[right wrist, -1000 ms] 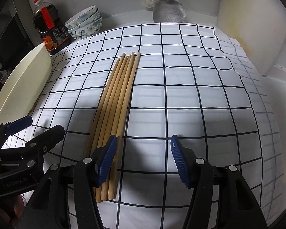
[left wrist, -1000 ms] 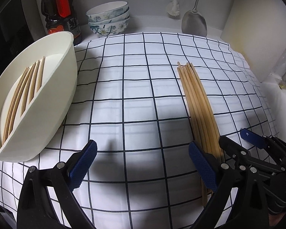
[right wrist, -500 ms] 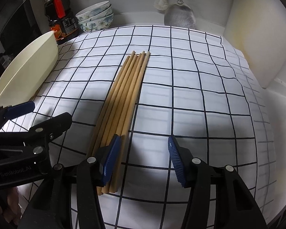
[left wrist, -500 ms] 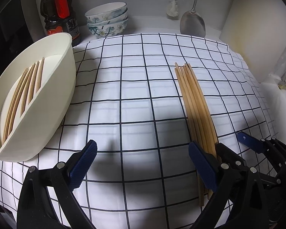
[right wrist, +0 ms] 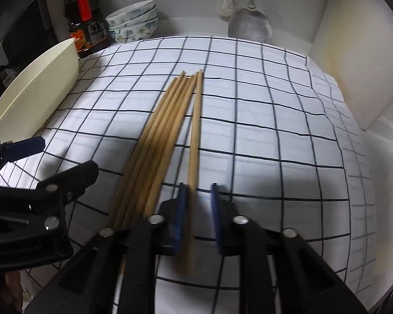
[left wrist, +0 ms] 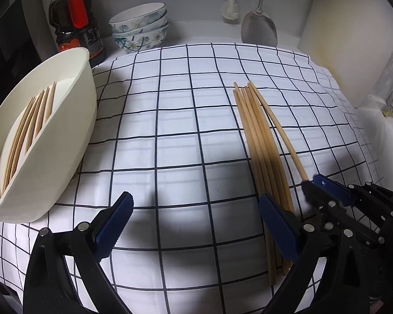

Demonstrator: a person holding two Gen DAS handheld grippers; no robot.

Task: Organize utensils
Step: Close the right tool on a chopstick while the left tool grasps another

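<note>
Several wooden chopsticks (left wrist: 262, 144) (right wrist: 159, 136) lie bundled on the checked cloth (left wrist: 170, 120). One chopstick (left wrist: 277, 128) (right wrist: 195, 130) is angled away from the bundle at its near end. My right gripper (right wrist: 199, 191) (left wrist: 310, 181) is closing on that end, and its blue pads pinch it. My left gripper (left wrist: 195, 202) (right wrist: 65, 157) hangs open over bare cloth, left of the bundle, with nothing between its fingers. A cream oval basket (left wrist: 65, 141) (right wrist: 36, 94) at the left holds several chopsticks (left wrist: 31, 120) in its slots.
At the back stand a dark sauce bottle (left wrist: 73, 18) and stacked flowered bowls (left wrist: 141, 26). A brush (left wrist: 232, 7) and a metal spatula (left wrist: 259, 30) hang on the wall. A pale board (left wrist: 348, 39) leans at the right, past the cloth's edge.
The right gripper's jaws went from wide apart to shut on the rightmost chopstick, whose near end swung out from the bundle. The left gripper stayed open and hardly moved.
</note>
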